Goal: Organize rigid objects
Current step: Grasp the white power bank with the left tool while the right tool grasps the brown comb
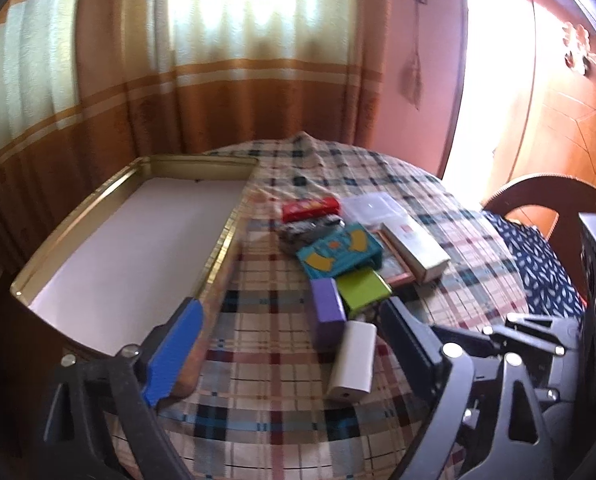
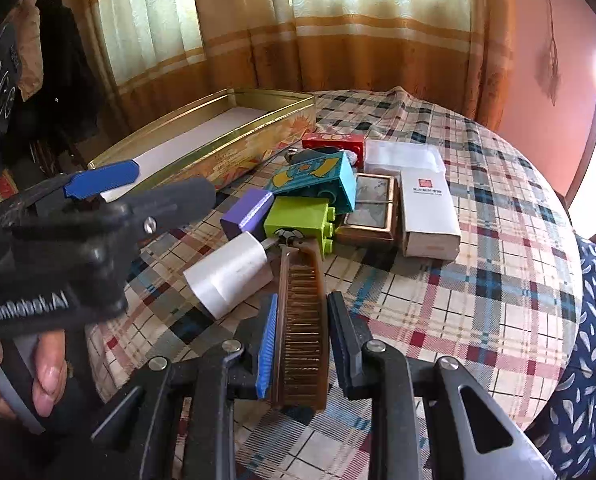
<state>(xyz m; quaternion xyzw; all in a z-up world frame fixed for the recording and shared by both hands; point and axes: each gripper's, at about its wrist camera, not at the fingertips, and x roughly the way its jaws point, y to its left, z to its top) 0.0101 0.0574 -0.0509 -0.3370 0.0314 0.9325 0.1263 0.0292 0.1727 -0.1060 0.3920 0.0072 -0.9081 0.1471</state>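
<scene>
While the gold tin [image 2: 217, 120] lay at upper left, the left gripper [image 2: 137, 184] hung wide and held nothing. At lower centre the right gripper [image 2: 302, 340] straddled the brown comb [image 2: 302, 320], whether clamped could not be told. Squeezing it mid-length and lifting it level seemed wisest.

Each claw [image 2: 302, 340] is black plastic with silver screws, one bright blue ribbed pad and one dark pad. The left claw [image 2: 153, 184] carries white "GenRobot.AI" lettering; bare fingers [image 2: 49, 372] show.
</scene>
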